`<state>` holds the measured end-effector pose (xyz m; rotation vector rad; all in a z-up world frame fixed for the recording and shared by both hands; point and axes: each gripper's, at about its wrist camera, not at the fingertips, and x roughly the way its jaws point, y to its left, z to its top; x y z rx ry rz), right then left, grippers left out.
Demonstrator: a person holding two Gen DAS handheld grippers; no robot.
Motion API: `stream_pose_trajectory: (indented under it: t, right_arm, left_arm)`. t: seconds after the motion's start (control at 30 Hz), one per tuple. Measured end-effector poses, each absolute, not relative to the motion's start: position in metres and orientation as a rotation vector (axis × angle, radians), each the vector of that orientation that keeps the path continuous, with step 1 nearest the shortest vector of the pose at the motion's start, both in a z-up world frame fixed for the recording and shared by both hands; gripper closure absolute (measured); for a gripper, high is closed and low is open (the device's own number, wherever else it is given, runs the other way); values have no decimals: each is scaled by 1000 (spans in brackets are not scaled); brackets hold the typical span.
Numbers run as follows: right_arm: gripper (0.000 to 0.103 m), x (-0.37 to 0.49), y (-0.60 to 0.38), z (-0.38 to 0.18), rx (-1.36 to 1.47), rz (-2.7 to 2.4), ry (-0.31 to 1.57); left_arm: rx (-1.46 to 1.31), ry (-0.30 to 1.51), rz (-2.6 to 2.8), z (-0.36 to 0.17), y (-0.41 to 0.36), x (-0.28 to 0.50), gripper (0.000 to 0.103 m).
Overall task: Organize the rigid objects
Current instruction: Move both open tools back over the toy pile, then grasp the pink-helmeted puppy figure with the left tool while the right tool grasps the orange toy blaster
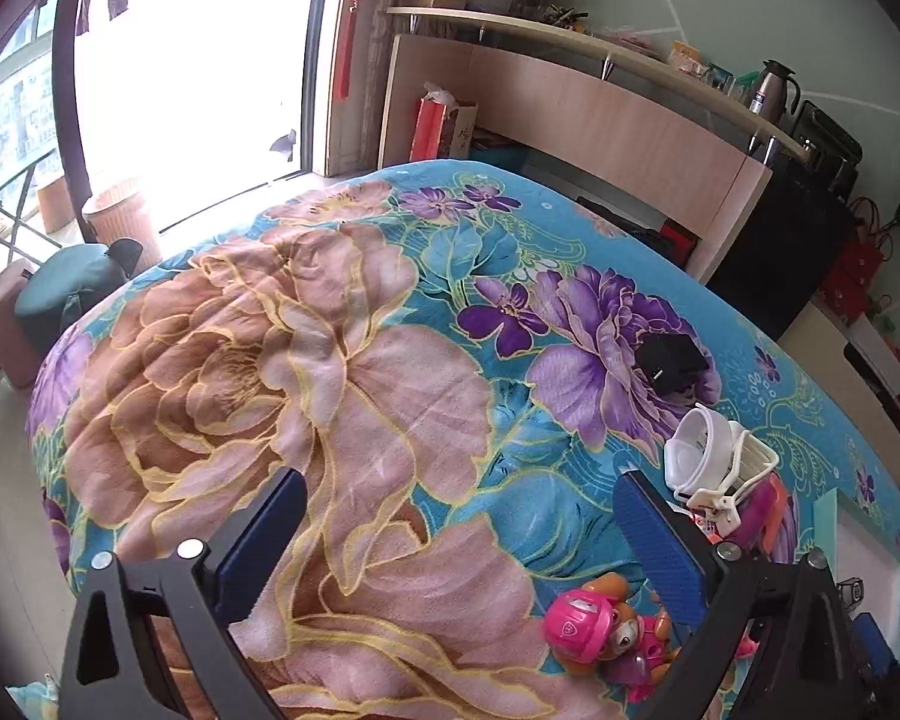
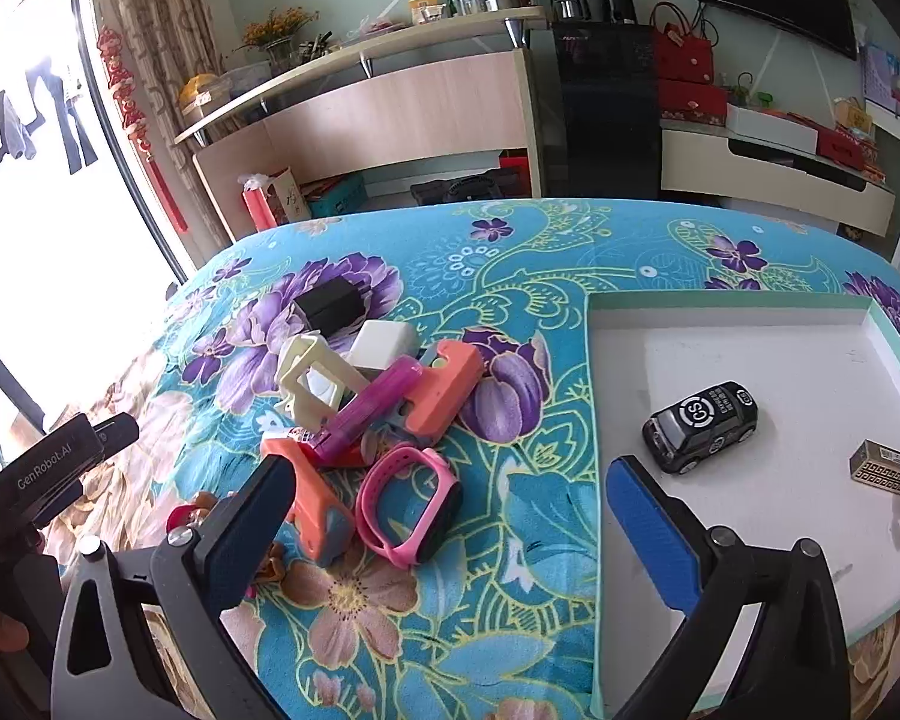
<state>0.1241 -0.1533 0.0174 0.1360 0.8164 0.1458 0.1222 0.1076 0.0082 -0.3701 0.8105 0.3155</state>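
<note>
Our left gripper [image 1: 456, 516] and right gripper [image 2: 450, 492] are both wide open, holding nothing. The pink watch [image 2: 408, 501] lies on the blanket [image 2: 510, 540] beside the tray [image 2: 591, 420]. It looks light and bendy, so we pinch its band.

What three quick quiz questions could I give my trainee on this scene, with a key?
1. True or false: the toy car already sits inside the white tray.
2. Which item lies nearest the right gripper? A) pink watch B) black box C) gold box
3. Fill in: both the left gripper and the right gripper are ____ and hold nothing.

Key: 1 true; 2 A; 3 open.
</note>
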Motion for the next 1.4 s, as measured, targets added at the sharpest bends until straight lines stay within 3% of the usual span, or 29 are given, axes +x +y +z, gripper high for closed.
stream_pose_trajectory:
  t: [0.37,0.83,1.27,1.4]
  right_arm:
    - [0,123,-135,7,65,163,834]
    - [0,127,-162,7,137,106,856]
    - [1,129,-125,1,40,213,872]
    - [10,132,-108,-2,-21,242,876]
  left_arm:
    - [-267,988,52,-15,76,130,0]
    - [7,1034,-164,-30,11,127,0]
    - [-82,1039,58,-41,68,140,1]
    - [-112,1049,76,-40,77,138,12]
